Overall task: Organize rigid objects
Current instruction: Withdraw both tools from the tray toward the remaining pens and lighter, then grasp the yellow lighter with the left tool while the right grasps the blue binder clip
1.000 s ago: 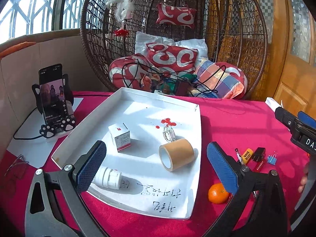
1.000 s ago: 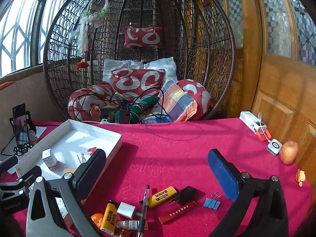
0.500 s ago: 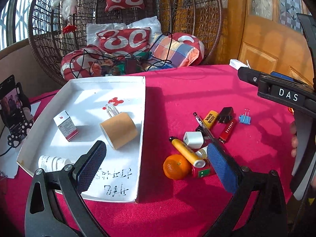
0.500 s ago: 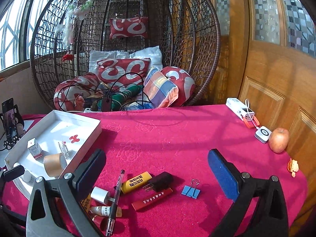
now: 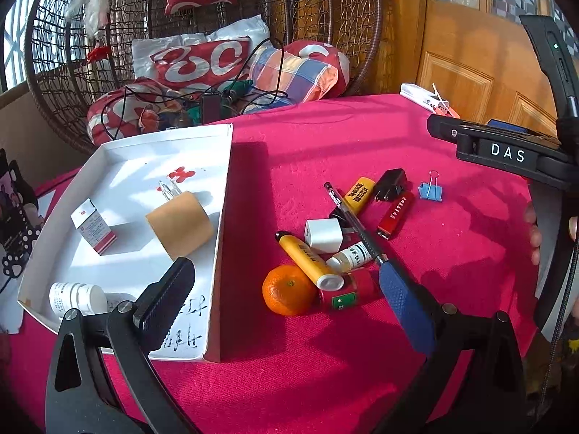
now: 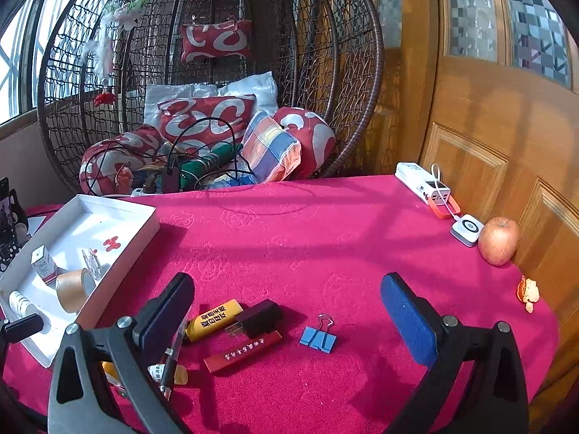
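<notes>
Left claw point(image 5: 286, 303) and right claw point(image 6: 286, 311) both spread, holding nothing.
Tangerine point(image 5: 288, 290) lies between the left fingers; blue binder clip point(image 6: 318, 336) between the right, on the bench point(image 6: 325, 231).

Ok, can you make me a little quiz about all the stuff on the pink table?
1. True or false: the tape roll lies inside the white tray.
2. Which thing touches the orange?
A. the blue clip
B. the yellow tube
C. the apple
3. Fill in: both the left tool and the right tool are ____ and hold nothing.

Key: 1 true. 2 B. 3 open.
</notes>
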`<state>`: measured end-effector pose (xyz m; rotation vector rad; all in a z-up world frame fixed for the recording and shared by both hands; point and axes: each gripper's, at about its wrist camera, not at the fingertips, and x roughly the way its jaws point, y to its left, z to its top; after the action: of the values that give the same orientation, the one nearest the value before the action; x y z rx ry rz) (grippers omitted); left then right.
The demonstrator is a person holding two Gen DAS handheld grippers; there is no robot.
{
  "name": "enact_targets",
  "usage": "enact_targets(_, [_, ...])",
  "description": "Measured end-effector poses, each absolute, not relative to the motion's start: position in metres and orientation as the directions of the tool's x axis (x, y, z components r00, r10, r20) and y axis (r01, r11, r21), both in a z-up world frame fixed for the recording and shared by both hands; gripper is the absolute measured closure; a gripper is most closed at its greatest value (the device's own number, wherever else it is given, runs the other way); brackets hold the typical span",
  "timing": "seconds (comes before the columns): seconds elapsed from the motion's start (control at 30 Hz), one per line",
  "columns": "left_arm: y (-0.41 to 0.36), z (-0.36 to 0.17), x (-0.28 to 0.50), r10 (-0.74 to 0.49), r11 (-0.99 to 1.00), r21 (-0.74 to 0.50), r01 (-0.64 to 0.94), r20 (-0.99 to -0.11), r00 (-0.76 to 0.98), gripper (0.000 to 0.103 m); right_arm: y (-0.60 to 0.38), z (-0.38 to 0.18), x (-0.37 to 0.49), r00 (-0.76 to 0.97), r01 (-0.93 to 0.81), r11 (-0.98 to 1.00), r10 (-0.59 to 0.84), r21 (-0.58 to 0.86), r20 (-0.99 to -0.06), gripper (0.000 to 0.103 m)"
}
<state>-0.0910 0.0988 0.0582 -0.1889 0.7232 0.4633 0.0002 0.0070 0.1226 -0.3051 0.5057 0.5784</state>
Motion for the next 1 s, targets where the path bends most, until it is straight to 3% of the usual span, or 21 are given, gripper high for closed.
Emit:
enact_targets(0.17, [0.102,0.057,-0.092,0.342,0.887,0.003,-0.461,-0.674,0.654,0.0,-0.021,0.102,0.025,0.681,-0.554,0.827,0.382,-0.098,-0.625,0.0])
enact_targets(0.27, [0.108,0.052,-0.092,0.271,0.905,-0.054,-0.421,-0.69,0.671,0.0,-0.037,0.089,0.035,0.644,-0.551,0.833,0.384,-0.053,-0.662,0.0])
enact_targets(0.4, [0.104,0.049,-0.09,0.211,0.929,-0.08,-0.36,-0.686,0.697,0.002,-0.052,0.084,0.036,0.588,-0.595,0.802,0.484,0.06,-0.648,0.0])
enact_targets(0.53, [0.106,0.046,-0.083,0.185,0.932,-0.102,-0.349,-0.692,0.698,0.007,-0.052,0.083,0.035,0.581,-0.614,0.787,0.506,0.065,-0.638,0.0])
enact_targets(0.57, [0.107,0.045,-0.079,0.184,0.933,-0.099,-0.347,-0.696,0.694,0.009,-0.052,0.082,0.035,0.574,-0.618,0.783,0.512,0.071,-0.639,0.0])
enact_targets(0.63, [0.109,0.043,-0.07,0.207,0.931,-0.068,-0.358,-0.709,0.674,0.028,-0.051,0.081,0.035,0.562,-0.629,0.774,0.524,0.081,-0.639,0.0])
enact_targets(0.77, [0.116,0.032,-0.046,0.247,0.921,-0.009,-0.389,-0.76,0.601,0.039,-0.047,0.079,0.033,0.546,-0.649,0.756,0.54,0.084,-0.641,0.0])
enact_targets(0.97, [0.109,0.024,-0.023,0.24,0.93,0.021,-0.366,-0.791,0.563,0.043,-0.048,0.078,0.034,0.532,-0.662,0.744,0.552,0.09,-0.642,0.002])
enact_targets(1.0, [0.105,0.025,-0.022,0.238,0.933,0.025,-0.358,-0.789,0.566,0.049,-0.048,0.078,0.034,0.53,-0.663,0.743,0.553,0.092,-0.642,0.002])
